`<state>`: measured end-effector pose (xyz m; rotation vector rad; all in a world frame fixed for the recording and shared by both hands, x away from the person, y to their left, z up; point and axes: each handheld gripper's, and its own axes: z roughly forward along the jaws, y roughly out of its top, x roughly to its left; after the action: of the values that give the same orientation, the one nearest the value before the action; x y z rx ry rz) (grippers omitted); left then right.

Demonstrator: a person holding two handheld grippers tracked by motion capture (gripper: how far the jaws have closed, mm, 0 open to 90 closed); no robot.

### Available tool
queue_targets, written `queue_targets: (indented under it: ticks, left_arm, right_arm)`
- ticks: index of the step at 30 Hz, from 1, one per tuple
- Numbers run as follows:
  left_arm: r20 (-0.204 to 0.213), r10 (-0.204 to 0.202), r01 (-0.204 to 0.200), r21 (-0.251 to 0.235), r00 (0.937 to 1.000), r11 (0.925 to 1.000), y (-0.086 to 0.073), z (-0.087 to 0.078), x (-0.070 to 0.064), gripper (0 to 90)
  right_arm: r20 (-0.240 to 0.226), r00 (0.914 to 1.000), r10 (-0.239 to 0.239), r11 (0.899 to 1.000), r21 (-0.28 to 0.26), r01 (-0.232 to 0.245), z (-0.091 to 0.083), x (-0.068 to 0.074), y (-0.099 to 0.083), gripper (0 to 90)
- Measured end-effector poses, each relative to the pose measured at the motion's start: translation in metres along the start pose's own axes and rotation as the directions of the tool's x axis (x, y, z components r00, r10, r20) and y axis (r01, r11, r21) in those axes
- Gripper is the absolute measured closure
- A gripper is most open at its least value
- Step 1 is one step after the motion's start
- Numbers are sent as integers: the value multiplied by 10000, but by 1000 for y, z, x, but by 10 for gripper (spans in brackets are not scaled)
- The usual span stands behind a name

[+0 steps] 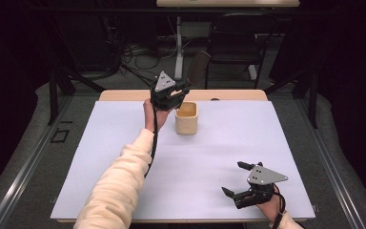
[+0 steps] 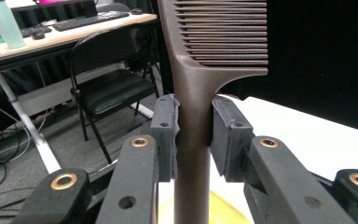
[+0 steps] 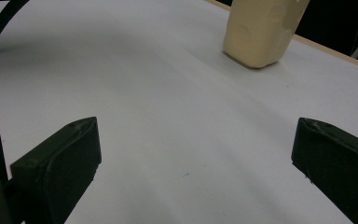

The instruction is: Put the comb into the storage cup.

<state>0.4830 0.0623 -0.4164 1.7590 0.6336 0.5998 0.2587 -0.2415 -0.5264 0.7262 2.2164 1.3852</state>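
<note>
My left gripper (image 1: 187, 87) is raised over the far middle of the table and is shut on the handle of a dark brown comb (image 2: 193, 140). The comb's toothed head (image 2: 223, 32) stands upright above the jaws. Directly below the gripper sits a tan, open-topped cup (image 1: 186, 119) on the white table sheet (image 1: 124, 157); its yellowish rim (image 2: 223, 210) shows under the jaws. My right gripper (image 1: 232, 177) rests low near the front right of the table, open, with nothing between its fingers (image 3: 56, 163). From there the cup (image 3: 261, 32) stands far ahead.
A black folding chair (image 2: 107, 84) and a desk with a keyboard (image 2: 88, 21) stand beyond the table's far edge. The wooden table edge (image 1: 124, 95) shows behind the sheet. Bare sheet lies between the cup and the right gripper.
</note>
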Motion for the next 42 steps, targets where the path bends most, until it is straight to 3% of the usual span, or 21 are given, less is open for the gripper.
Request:
queue_targets:
  ticks: [5, 8, 12, 28, 42]
  left_arm:
    - [7, -88, 88, -88, 10000, 9999, -2, 2, 0, 720]
    - [32, -375, 376, -399, 9993, 9985, -2, 2, 1, 720]
    - [-16, -285, 284, -305, 9996, 9991, -3, 10, 2, 720]
    - [19, -697, 697, -273, 9976, 9972, -20, 29, 5, 720]
    - [125, -560, 560, -70, 9984, 9984, -25, 31, 3, 720]
  right_arm:
    - [0, 10000, 10, 10000, 2, -10, 0, 0, 0, 10]
    - [-3, 10000, 5, 10000, -4, -5, 0, 0, 0, 10]
    - [6, 10000, 41, 10000, -2, -41, 0, 0, 0, 10]
    - [-25, 10000, -12, 10000, -30, 12, -1, -1, 0, 10]
    - [-26, 10000, 9, 10000, -9, -9, -1, 0, 0, 10]
